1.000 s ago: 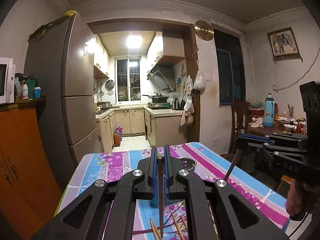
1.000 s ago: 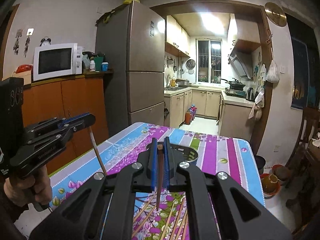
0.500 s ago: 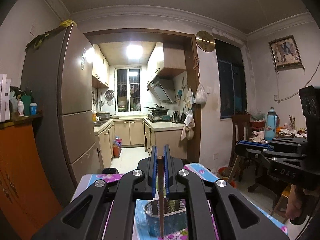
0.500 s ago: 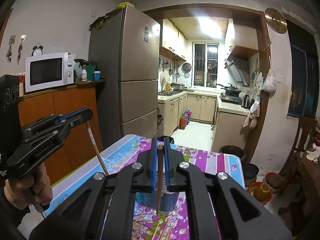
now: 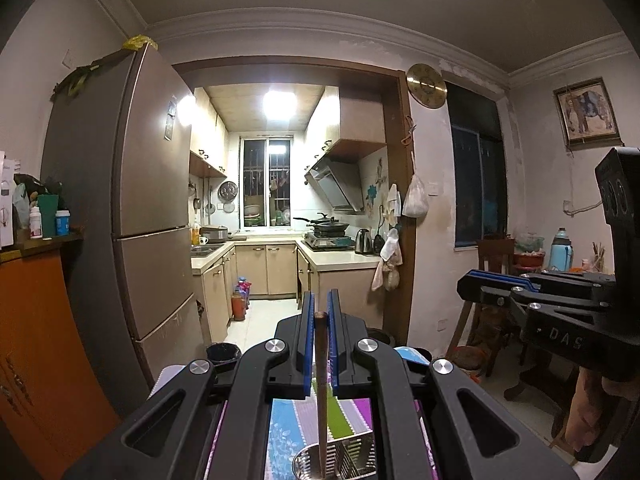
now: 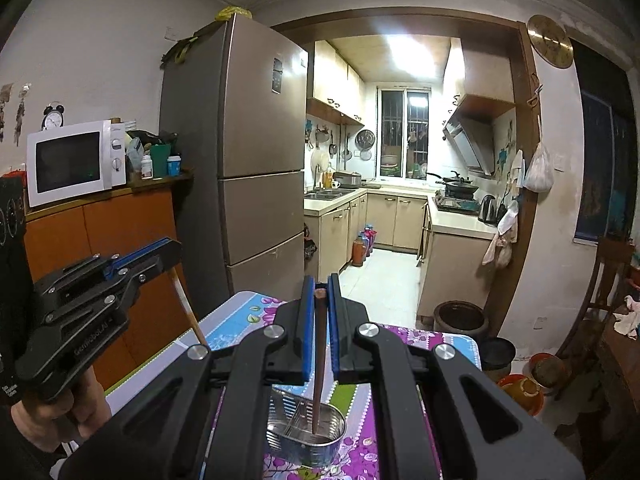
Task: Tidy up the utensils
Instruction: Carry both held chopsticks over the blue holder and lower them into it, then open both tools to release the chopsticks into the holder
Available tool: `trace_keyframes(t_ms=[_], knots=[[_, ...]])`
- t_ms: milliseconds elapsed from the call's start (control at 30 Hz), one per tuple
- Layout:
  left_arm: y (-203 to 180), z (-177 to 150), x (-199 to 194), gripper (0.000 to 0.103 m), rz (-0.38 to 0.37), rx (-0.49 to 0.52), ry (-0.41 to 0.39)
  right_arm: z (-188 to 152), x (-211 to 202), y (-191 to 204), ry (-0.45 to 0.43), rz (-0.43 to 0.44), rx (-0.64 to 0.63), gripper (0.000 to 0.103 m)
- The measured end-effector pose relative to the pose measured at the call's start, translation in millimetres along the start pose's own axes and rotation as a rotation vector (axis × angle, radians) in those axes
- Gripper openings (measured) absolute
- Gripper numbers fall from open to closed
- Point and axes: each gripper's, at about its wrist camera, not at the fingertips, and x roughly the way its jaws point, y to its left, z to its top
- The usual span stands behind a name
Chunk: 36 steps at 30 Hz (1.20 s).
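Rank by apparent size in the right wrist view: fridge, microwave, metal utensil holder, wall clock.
1. fridge, by far the largest.
2. microwave.
3. metal utensil holder: partly hidden by the jaws and close to the camera, so its place against the microwave is unsure.
4. wall clock, smallest.

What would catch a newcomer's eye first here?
Each gripper pinches a dark chopstick upright: the right gripper aims its chopstick into the metal holder on the floral tablecloth. The left gripper holds its chopstick over the same holder. Behind, a bright kitchen doorway and a tall fridge on the left.
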Motion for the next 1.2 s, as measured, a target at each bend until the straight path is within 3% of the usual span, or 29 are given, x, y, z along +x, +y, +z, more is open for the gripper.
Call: trace_keyframes(t_ms=[700, 967, 1033, 1067, 1100, 1200], knots=[[13.9, -41.2, 78.2, 0.008, 0.014, -0.015, 0.141, -35.4, 68.1, -17.5, 0.130, 0.028, 0.045, 0.005], [26.8, -54.9, 108.0, 0.009, 0.064, -0.033, 0.201, -48.0, 91.5, -26.5, 0.174, 0.030, 0.059, 0.006], [29.6, -57.1, 111.0, 0.018, 0.071, -0.035, 0.205, -48.9, 94.3, -29.7, 0.177, 0.024, 0.068, 0.019], [31.4, -58.1, 112.6, 0.023, 0.078, -0.037, 0.205, -49.5, 93.6, -32.0, 0.167, 0.019, 0.076, 0.039], [31.4, -58.8, 112.2, 0.025, 0.080, -0.038, 0.204, -49.8, 92.2, -33.3, 0.155, 0.017, 0.080, 0.048], [32.8, -59.1, 112.9, 0.030, 0.088, -0.040, 0.199, -50.3, 87.6, -37.0, 0.134, 0.014, 0.084, 0.048]])
